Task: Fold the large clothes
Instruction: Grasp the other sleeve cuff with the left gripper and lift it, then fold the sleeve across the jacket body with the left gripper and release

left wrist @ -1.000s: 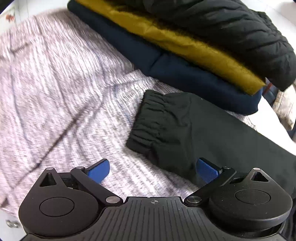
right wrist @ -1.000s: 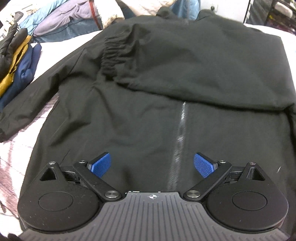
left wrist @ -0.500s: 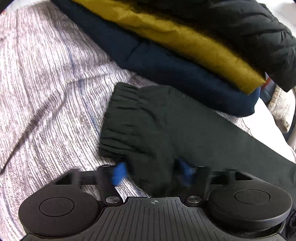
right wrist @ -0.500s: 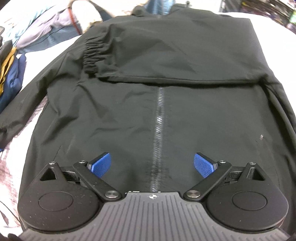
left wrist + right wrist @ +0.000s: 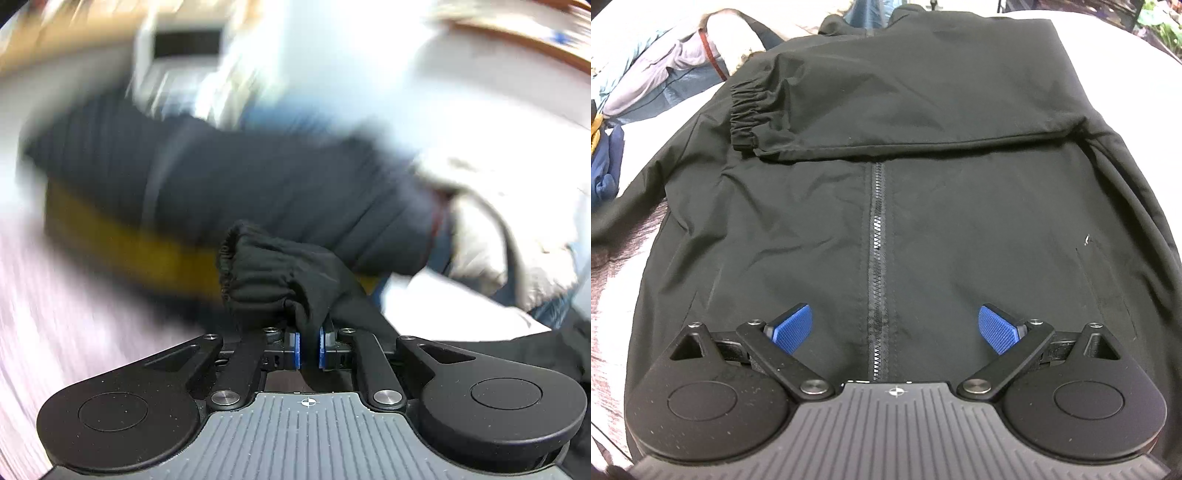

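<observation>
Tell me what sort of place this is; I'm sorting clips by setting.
Probably a bedroom or laundry corner: a black zip-front jacket is spread on a pale striped bedcover, with a pile of other clothes behind it.

Black jacket [image 5: 960, 221] lies flat, front up, zipper [image 5: 877, 258] closed. 1 sleeve [image 5: 905, 107] folded across chest; other sleeve's elastic cuff [image 5: 258, 273] lifted, bunched.
</observation>
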`<state>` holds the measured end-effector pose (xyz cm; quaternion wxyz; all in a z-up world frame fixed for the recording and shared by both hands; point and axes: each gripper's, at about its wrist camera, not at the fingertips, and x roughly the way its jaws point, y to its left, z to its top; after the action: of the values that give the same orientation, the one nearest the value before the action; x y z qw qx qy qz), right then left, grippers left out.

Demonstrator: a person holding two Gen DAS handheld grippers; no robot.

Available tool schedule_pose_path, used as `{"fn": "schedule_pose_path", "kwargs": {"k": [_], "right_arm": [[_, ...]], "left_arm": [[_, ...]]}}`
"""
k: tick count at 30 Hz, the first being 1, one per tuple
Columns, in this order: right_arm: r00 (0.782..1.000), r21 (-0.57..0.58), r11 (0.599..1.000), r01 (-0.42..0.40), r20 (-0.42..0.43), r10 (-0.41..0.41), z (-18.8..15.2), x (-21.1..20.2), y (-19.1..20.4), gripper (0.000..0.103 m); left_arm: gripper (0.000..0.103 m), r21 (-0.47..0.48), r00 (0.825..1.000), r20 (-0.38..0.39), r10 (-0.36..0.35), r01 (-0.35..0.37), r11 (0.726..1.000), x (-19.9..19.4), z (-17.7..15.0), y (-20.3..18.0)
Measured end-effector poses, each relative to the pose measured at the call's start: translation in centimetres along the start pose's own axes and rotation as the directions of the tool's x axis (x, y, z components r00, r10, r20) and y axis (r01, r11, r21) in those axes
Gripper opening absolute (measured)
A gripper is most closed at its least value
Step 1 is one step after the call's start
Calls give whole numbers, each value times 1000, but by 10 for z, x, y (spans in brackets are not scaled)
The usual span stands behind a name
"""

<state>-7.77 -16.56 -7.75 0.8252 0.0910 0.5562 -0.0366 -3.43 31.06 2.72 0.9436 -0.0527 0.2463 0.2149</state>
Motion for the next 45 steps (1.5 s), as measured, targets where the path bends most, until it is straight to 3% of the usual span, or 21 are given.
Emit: {"fn": "schedule_pose_path", "kwargs": {"k": [1, 3, 7, 11, 13, 15, 17, 20, 21, 23, 24, 25, 26, 28, 30, 33, 36, 37, 39, 42, 45], "right_arm": [[1000, -2, 1000, 1, 1, -1, 0, 0, 0, 97], [1000, 2, 1000, -1, 4, 1, -1, -2, 0, 97], [1000, 25, 1000, -17, 6, 17, -3, -2, -2, 97], [1000, 67, 997, -23, 14, 23, -7, -4, -10, 97], [1000, 104, 994, -26, 17, 25, -11, -6, -18, 97], [1000, 141, 990, -25, 23, 21, -15, -9, -29, 97], [999, 182, 983, -16, 32, 11, -18, -12, -41, 97], [999, 253, 967, -4, 38, -6, -24, -17, -63, 97], [999, 275, 961, 6, 38, -17, -26, -18, -70, 97], [999, 316, 948, 26, 37, -39, -29, -21, -84, 97], [998, 335, 942, 34, 37, -50, -30, -23, -92, 97], [997, 353, 935, 43, 37, -60, -32, -25, -99, 97], [997, 370, 927, 52, 36, -70, -34, -27, -106, 97], [996, 399, 915, 67, 30, -86, -35, -30, -119, 97], [994, 418, 905, 76, 37, -100, -36, -34, -128, 97], [992, 428, 900, 85, 47, -117, -36, -36, -140, 97], [992, 426, 900, 91, 41, -119, -26, -28, -148, 97], [992, 423, 901, 91, 39, -119, -20, -25, -149, 97], [993, 417, 906, 77, 54, -109, -3, -21, -149, 97], [991, 392, 920, 32, 109, -81, 32, -18, -149, 97], [980, 323, 946, -9, 189, -55, 76, -15, -141, 97]], "left_arm": [[48, 64, 998, 65, -22, 17, 998, -16, 13, -12], [48, 97, 985, 139, -97, 84, 992, -37, 34, -29], [48, 83, 954, 169, -247, 236, 968, -46, 70, -67], [49, 125, 903, 188, -385, 367, 922, -42, 94, -131], [49, 102, 869, 176, -461, 450, 887, -37, 102, -169], [49, 99, 825, 177, -537, 528, 843, -40, 101, -211], [49, 124, 768, 157, -621, 608, 784, -44, 94, -261], [49, 144, 668, 74, -741, 728, 670, -49, 66, -341], [49, 132, 646, 30, -762, 753, 644, -50, 54, -369], [56, 143, 613, -77, -786, 787, 600, -49, 25, -419], [70, 161, 596, -143, -790, 801, 576, -46, 8, -442], [78, 186, 590, -216, -778, 807, 561, -42, -12, -464], [101, 214, 595, -283, -753, 804, 555, -33, -29, -478], [103, 269, 601, -437, -670, 798, 540, -17, -67, -502], [103, 332, 618, -505, -602, 783, 525, -6, -95, -505], [103, 367, 637, -527, -562, 767, 526, 2, -111, -478], [103, 356, 607, -531, -591, 793, 495, 2, -110, -436], [103, 376, 614, -522, -593, 789, 486, 2, -112, -422], [103, 444, 666, -481, -570, 746, 497, 4, -119, -392], [103, 509, 769, -451, -453, 639, 577, 25, -116, -354], [103, 551, 846, -395, -359, 531, 644, 46, -115, -309]]}}
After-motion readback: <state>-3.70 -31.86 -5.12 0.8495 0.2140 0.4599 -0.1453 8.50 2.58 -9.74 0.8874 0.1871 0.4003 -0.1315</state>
